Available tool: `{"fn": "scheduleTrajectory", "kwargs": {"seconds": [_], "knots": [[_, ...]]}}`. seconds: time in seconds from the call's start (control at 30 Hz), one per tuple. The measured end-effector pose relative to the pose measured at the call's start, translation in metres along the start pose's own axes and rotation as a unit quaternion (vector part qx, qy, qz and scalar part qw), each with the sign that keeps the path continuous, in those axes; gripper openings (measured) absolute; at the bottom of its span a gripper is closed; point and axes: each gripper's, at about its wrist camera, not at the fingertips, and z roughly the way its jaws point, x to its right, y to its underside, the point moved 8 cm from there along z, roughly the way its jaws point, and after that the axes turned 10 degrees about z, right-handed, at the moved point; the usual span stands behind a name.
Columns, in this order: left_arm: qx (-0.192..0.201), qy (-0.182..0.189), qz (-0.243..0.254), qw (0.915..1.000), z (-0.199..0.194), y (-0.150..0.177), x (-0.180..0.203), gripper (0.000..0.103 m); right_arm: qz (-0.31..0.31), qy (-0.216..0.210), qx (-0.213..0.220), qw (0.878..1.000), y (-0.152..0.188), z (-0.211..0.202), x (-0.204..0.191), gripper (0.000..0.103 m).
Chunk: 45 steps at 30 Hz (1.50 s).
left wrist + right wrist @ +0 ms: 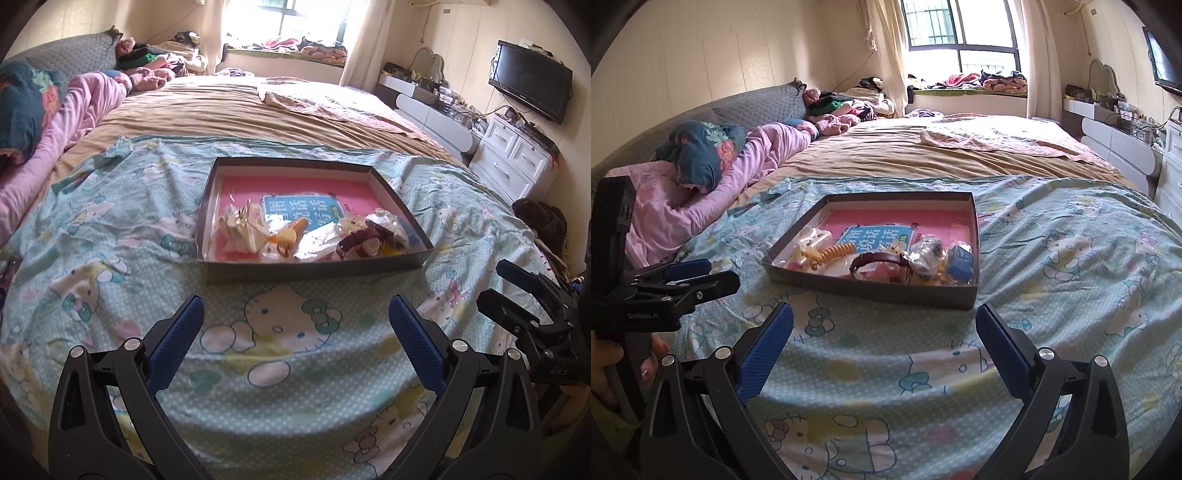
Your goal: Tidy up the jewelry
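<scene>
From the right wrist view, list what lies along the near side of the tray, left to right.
Clear bag with pale pieces → orange coil → brown watch → shiny wrapped bundle → blue box, all inside the tray.

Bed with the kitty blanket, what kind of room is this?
A bedroom, most likely in someone's home. A big bed fills the room, pillows lie at its head, and a TV hangs on the wall above white drawers. A tray of jewelry sits on the blanket.
</scene>
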Motion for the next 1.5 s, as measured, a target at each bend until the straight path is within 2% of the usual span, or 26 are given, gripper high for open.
{"fn": "scheduleTrajectory", "kwargs": {"seconds": [0.33, 1.5], "knots": [[0.01, -0.017, 0.009, 0.9998, -0.008, 0.006, 0.003, 0.094, 0.006, 0.002, -0.007, 1.0, 0.013, -0.001, 0.001, 0.098], [0.02, -0.023, 0.011, 0.9995, -0.018, 0.002, 0.007, 0.094, 0.005, 0.004, -0.004, 1.0, 0.012, -0.009, 0.002, 0.098]]}}
